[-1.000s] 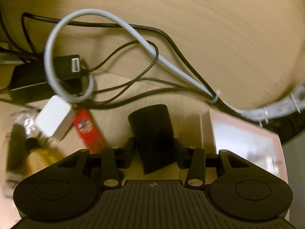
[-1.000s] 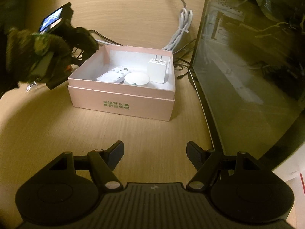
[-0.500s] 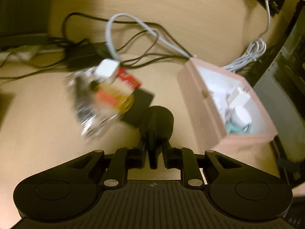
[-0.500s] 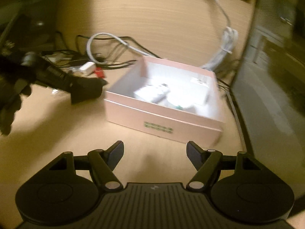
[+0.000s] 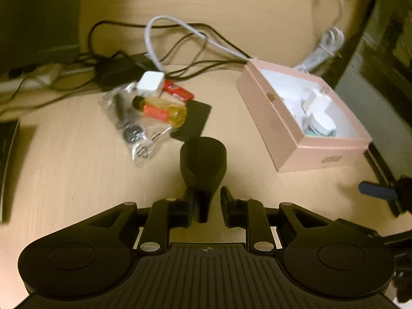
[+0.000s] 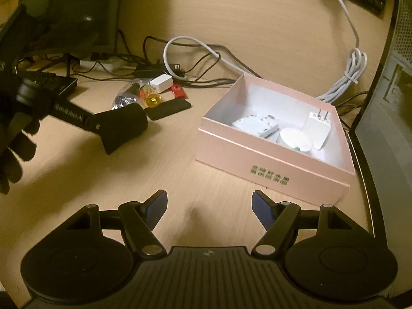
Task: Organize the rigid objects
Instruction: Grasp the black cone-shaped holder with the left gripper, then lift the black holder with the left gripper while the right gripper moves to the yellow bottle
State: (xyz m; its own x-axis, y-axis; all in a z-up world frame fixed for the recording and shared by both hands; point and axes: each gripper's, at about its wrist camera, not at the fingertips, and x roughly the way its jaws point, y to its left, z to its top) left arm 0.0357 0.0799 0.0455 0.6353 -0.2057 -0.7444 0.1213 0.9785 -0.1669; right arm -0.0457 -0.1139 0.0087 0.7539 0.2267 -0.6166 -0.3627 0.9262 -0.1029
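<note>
One pink box [image 6: 270, 159] sat at the right of the right wrist view, and three white items lay inside it: one flat adapter [image 6: 256, 126], one round puck [image 6: 296, 139] and one pronged charger [image 6: 317, 128]. Left of the box, five loose things were grouped on the desk: one clear bag [image 5: 128, 121], one yellow bottle [image 5: 161, 109], one white cube [image 5: 151, 83], one red packet [image 5: 179, 91] and one flat black card [image 5: 194, 122]. Two grippers showed.

Left gripper [image 5: 206, 207] tilted downward, jaws just opened slightly, a black object between them, right gripper [image 6: 209, 207] jaws wide apart, empty, gloved hand [image 6: 15, 139] at left.
</note>
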